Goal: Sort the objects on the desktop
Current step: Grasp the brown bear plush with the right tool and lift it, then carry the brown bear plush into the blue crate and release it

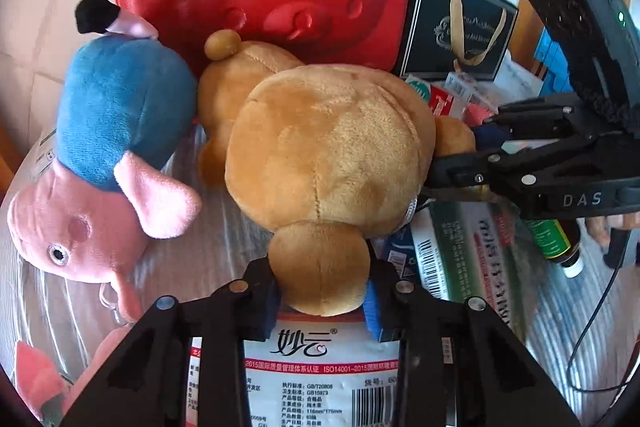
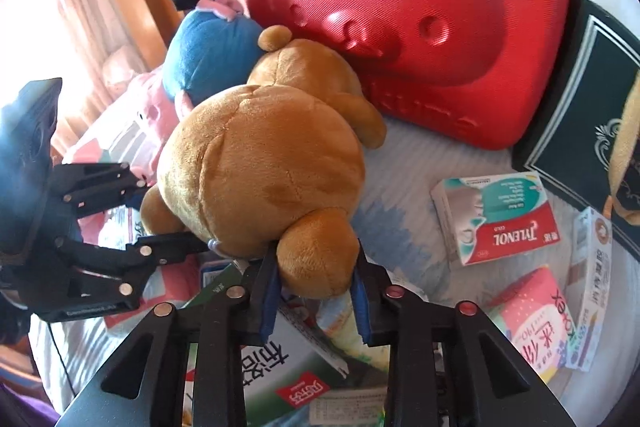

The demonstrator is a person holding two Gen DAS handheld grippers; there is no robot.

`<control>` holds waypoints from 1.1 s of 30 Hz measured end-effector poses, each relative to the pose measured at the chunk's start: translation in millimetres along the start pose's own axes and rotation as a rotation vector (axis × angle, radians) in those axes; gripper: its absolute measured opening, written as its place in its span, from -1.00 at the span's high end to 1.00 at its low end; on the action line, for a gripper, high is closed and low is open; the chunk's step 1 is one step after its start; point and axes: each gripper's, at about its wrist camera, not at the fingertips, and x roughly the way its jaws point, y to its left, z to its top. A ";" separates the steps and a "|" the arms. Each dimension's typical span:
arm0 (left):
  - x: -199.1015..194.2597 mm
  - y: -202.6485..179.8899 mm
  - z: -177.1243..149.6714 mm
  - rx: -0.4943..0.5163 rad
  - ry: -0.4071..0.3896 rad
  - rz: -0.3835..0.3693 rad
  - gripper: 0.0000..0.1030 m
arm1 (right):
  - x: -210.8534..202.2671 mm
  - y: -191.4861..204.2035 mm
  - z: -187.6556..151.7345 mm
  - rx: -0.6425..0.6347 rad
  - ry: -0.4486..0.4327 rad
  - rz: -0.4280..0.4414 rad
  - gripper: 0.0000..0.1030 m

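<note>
In the left wrist view, your left claw (image 1: 326, 293) is clamped on one ear of the brown plush bear (image 1: 328, 147), pads pressing both sides. Your right claw (image 1: 460, 151), at far right, pinches the bear's other ear; its body reads "DAS".

In the right wrist view, that right claw (image 2: 316, 287) grips an ear. The bear lies against the red bear-shaped case (image 2: 404, 11). Right of it, a box (image 2: 498, 217) reads "TYLENOL".
</note>
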 end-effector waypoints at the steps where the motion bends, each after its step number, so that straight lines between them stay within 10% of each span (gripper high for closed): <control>1: -4.4 -0.5 0.6 0.009 -0.007 0.003 0.39 | -4.8 0.0 -0.1 0.015 -0.012 0.004 0.44; 22: -145.9 -69.2 32.1 0.238 -0.244 -0.016 0.42 | -164.4 50.5 -11.4 0.029 -0.294 -0.155 0.46; 33: -241.7 -192.8 66.0 0.519 -0.441 -0.202 0.42 | -338.6 73.0 -83.5 0.144 -0.503 -0.498 0.46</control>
